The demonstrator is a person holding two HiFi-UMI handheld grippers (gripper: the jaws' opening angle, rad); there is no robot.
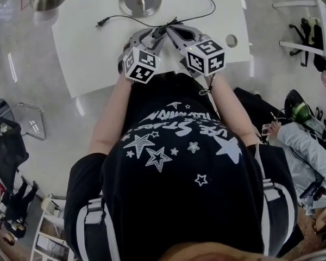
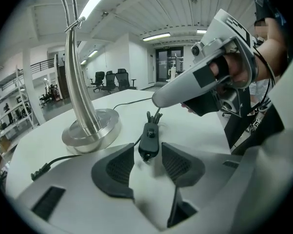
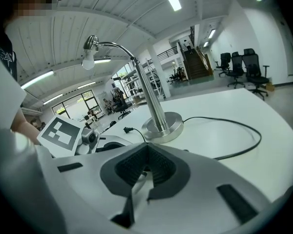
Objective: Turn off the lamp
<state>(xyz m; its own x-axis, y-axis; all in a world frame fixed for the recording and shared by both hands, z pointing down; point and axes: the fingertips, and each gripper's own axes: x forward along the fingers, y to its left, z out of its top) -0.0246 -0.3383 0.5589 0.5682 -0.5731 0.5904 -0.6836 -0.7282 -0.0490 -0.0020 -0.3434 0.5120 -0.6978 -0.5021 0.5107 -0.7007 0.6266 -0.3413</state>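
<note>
1. A white table (image 1: pixel 87 42) lies under the fingers (image 2: pixel 118 167) of the left gripper (image 2: pixel 147 161).
2. A round hole (image 1: pixel 231 40) in the tabletop sits to the right of the right gripper (image 3: pixel 147 164).
3. Black office chairs (image 2: pixel 107 79) stand far beyond the left fingers.
4. A staircase (image 3: pixel 193 65) rises far ahead of the right fingers (image 3: pixel 128 167).
5. A seated person (image 1: pixel 304 145) is behind the fingers, off to the right.

1. Shell of left gripper (image 2: pixel 149 162): pale grey moulding with rectangular slots. It has 2 dark grey pads (image 2: pixel 118 168) with a dotted mesh texture.
2. Shell of right gripper (image 3: pixel 146 165): same grey moulding and mesh pads, with a black band across the grip.
3. 1 marker cube (image 1: pixel 139 65) per gripper: white faces with black square patterns (a thin cable (image 1: pixel 209 85) hangs from the right one).
4. T-shirt (image 1: pixel 174 145): black, short-sleeved, printed with white stars and white lettering.
</note>
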